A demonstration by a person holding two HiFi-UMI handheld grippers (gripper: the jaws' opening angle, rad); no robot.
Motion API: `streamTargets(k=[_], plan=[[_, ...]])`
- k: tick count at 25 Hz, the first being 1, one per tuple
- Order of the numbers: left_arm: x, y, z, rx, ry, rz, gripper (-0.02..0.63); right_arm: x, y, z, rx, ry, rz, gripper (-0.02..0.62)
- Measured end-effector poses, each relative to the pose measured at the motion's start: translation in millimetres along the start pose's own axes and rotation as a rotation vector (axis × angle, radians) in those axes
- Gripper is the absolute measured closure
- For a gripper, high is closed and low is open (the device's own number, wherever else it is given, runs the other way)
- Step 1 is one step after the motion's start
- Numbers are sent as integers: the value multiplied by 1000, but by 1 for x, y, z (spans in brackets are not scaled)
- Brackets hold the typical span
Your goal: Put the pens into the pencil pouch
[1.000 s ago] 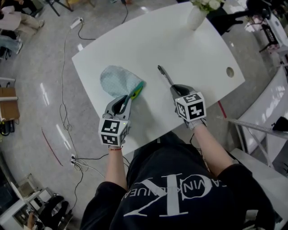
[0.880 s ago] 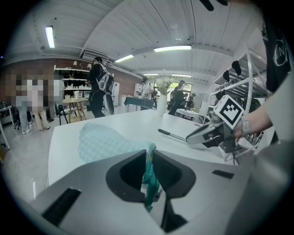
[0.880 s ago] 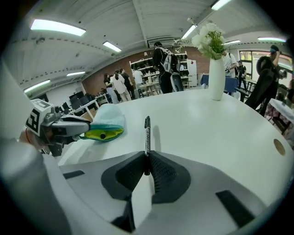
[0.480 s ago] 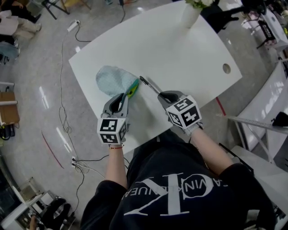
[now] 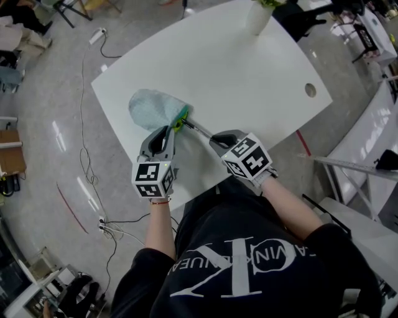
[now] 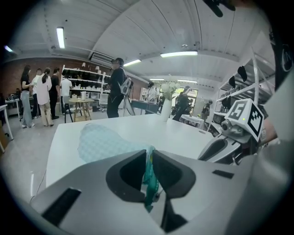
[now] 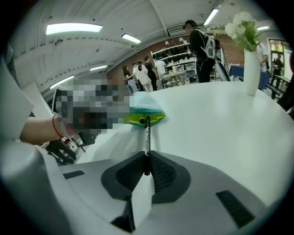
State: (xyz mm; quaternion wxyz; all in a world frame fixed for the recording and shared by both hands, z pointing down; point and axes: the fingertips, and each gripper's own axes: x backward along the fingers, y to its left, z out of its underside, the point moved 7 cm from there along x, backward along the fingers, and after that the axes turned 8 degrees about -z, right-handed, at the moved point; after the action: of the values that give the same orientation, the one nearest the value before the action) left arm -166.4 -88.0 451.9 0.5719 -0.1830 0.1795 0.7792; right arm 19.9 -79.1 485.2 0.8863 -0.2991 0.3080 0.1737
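A light blue-green pencil pouch (image 5: pixel 151 107) lies on the white table (image 5: pixel 249 68), its teal and yellow-green mouth (image 5: pixel 181 120) turned toward me. My left gripper (image 5: pixel 164 136) is shut on the teal edge of that mouth (image 6: pixel 149 172). My right gripper (image 5: pixel 216 139) is shut on a black pen (image 5: pixel 198 130) that points left, its tip right at the pouch opening. In the right gripper view the pen (image 7: pixel 147 144) runs straight from the jaws to the yellow-green mouth of the pouch (image 7: pixel 141 112). The left gripper view shows the pouch body (image 6: pixel 103 142) and the right gripper (image 6: pixel 229 140) at the right.
A white vase with flowers (image 5: pixel 258 15) stands at the table's far edge. A round cable hole (image 5: pixel 310 90) is at the table's right. Cables (image 5: pixel 87 81) lie on the floor to the left. People and shelves (image 6: pixel 43 94) are in the background.
My right gripper has carried the pen leftward, from the middle of the table to the pouch mouth. The left gripper has kept its hold on the pouch edge in place.
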Motion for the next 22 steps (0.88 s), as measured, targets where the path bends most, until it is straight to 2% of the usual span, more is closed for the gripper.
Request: streamTargets(k=[15, 22], plan=[[8, -12, 5, -53, -5, 86, 560, -21, -2, -17, 23, 52, -15, 548], [18, -13, 8, -44, -7, 117, 560, -37, -1, -31, 30, 65, -24, 548]])
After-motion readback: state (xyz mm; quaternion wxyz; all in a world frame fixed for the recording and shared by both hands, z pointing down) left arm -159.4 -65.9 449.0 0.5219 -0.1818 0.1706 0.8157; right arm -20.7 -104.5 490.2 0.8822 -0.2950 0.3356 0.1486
